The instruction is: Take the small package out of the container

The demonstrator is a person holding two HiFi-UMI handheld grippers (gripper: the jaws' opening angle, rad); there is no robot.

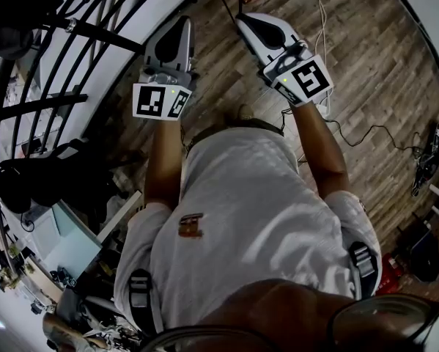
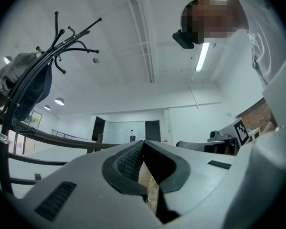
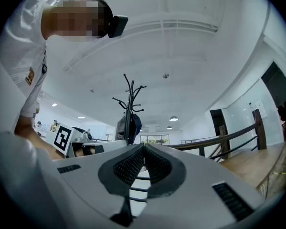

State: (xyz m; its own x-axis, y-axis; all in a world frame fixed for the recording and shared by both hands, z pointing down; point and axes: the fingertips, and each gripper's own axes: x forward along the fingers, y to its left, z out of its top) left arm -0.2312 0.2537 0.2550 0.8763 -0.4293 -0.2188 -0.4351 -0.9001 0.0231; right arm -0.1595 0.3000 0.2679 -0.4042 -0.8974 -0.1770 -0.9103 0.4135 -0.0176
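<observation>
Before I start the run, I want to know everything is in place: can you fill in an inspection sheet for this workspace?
Surface: wood floor; no worktop in clear view.
Job's things: nothing seen; no container or package shows.
Clutter: dark gear at the floor's right edge.
Grippers: left gripper and right gripper held out in front, jaws together, nothing gripped.
Cables: black cable and white cable lie loose on the floor.
Surroundings: coat rack and railing close by.

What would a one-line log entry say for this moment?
grey left gripper: shut, empty | grey right gripper: shut, empty | small package, container: not in view
</observation>
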